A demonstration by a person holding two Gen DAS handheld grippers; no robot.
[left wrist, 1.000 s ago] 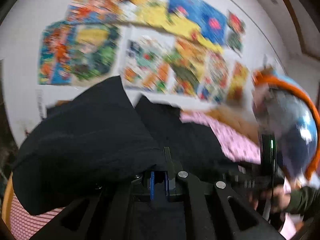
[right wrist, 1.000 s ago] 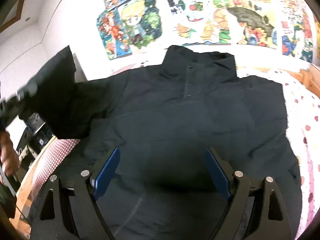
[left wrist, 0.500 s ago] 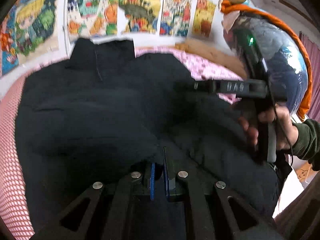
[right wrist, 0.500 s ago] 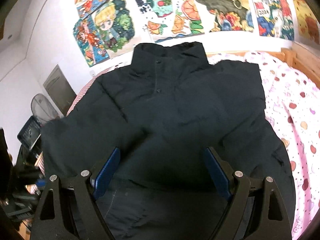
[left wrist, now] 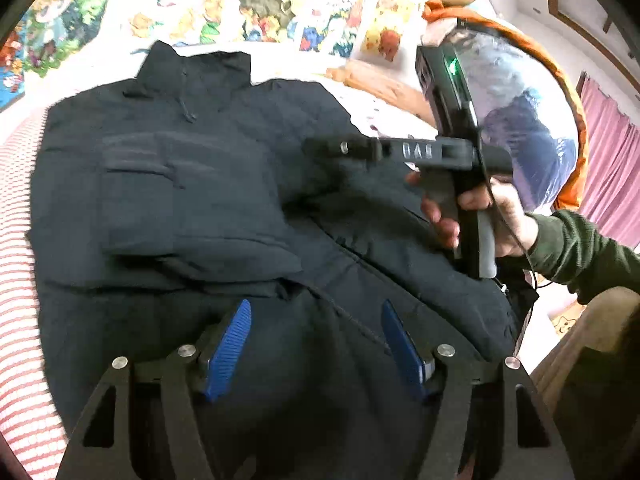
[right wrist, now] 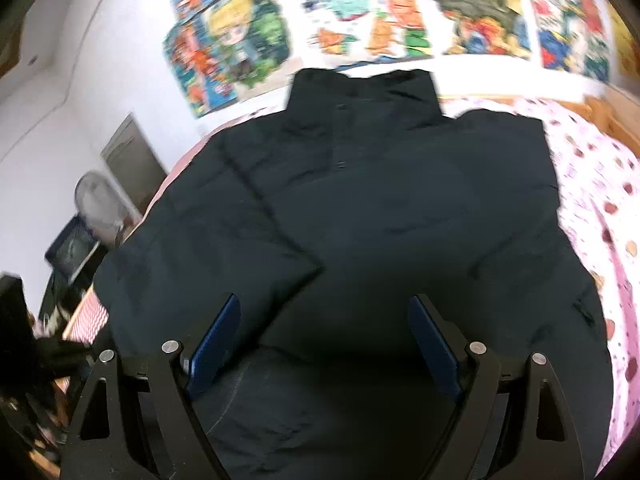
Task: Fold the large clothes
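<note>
A large black jacket (left wrist: 248, 184) lies front up on the bed, collar (left wrist: 192, 64) toward the wall. One sleeve (left wrist: 176, 220) lies folded across its chest. My left gripper (left wrist: 316, 340) hovers over the jacket's lower part; its jaws are opening and the blue pads (left wrist: 230, 344) press on nothing. In the right wrist view the same jacket (right wrist: 400, 208) fills the middle, with the folded sleeve (right wrist: 216, 248) at left. My right gripper (right wrist: 324, 340) stands open just above the hem, with nothing gripped. A hand holds it at right in the left wrist view, right gripper (left wrist: 320, 146).
The bed has a pink spotted sheet (right wrist: 600, 184) on one side and a red-striped cover (left wrist: 16, 240) on the other. Posters (right wrist: 400, 8) cover the wall behind. A wooden bed frame (left wrist: 384, 84), a fan (right wrist: 100, 208) and a purple curtain (left wrist: 608, 168) border the bed.
My left gripper carried the sleeve across the jacket's front, came down and let it go; the jaws went from shut to apart. The right gripper sank a little, still open.
</note>
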